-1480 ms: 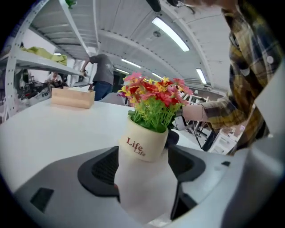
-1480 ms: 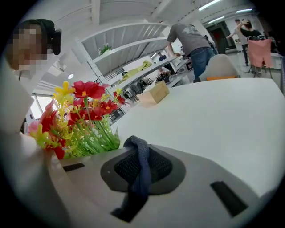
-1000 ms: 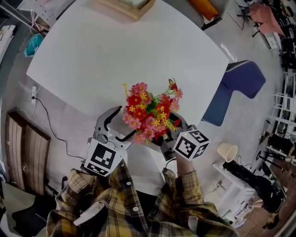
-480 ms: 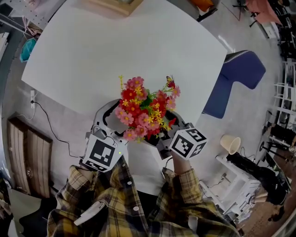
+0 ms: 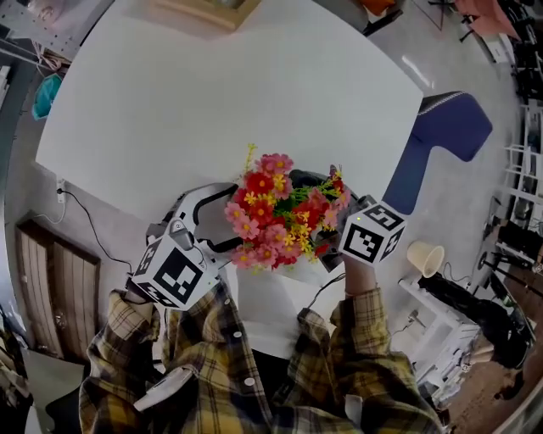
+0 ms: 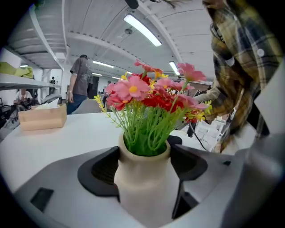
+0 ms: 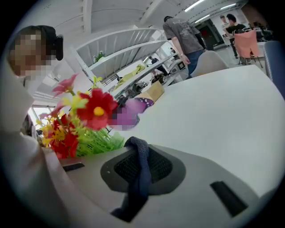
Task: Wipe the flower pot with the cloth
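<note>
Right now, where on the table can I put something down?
The wide bare table between the flowers and the wooden box at the far edge is free. The near edge is crowded: left gripper on the flower pot, right gripper with the cloth beside it.

Seen from the head view, the flowers [image 5: 284, 222] are covering nearly all of the flower pot [image 6: 144, 187] and hiding the cloth [image 7: 139, 171]. The pot's base is running off the left gripper view's bottom edge. In the right gripper view, the cloth's lower end is vanishing between the jaws.
</note>
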A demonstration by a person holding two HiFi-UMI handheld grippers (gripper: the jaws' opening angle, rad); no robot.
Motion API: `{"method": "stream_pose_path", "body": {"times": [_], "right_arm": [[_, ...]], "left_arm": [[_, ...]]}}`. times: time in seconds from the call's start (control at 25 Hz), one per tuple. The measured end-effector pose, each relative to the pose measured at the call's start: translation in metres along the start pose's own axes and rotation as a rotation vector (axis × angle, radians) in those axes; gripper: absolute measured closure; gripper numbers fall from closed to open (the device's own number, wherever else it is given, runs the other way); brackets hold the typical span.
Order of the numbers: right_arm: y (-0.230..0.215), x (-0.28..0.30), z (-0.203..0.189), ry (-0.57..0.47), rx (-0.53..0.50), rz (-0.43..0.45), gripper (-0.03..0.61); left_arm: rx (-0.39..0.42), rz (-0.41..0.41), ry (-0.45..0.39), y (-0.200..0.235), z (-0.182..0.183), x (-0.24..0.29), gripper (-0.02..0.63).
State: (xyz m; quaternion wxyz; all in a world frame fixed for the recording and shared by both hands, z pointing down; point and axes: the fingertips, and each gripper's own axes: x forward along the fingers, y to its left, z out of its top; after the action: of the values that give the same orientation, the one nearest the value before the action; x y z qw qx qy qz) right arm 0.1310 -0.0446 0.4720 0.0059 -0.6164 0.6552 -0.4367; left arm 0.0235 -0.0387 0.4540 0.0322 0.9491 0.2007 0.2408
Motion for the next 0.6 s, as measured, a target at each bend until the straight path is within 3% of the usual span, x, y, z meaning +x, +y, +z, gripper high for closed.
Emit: {"method": "stream_pose_path", "body": {"times": [0.28, 0.6], "right_arm": [[0.002, 0.024, 0.02, 0.191, -0.137, 0.21, 0.56], [0.01, 0.05, 0.024, 0.379, -0.229, 0.384, 0.56]], "left_arm": [[0.098, -0.193, 0.026, 0.011, 0.004, 0.006, 0.244], [0.188, -0.389, 0.064, 0.013, 0.009, 0.014, 0.244]]}}
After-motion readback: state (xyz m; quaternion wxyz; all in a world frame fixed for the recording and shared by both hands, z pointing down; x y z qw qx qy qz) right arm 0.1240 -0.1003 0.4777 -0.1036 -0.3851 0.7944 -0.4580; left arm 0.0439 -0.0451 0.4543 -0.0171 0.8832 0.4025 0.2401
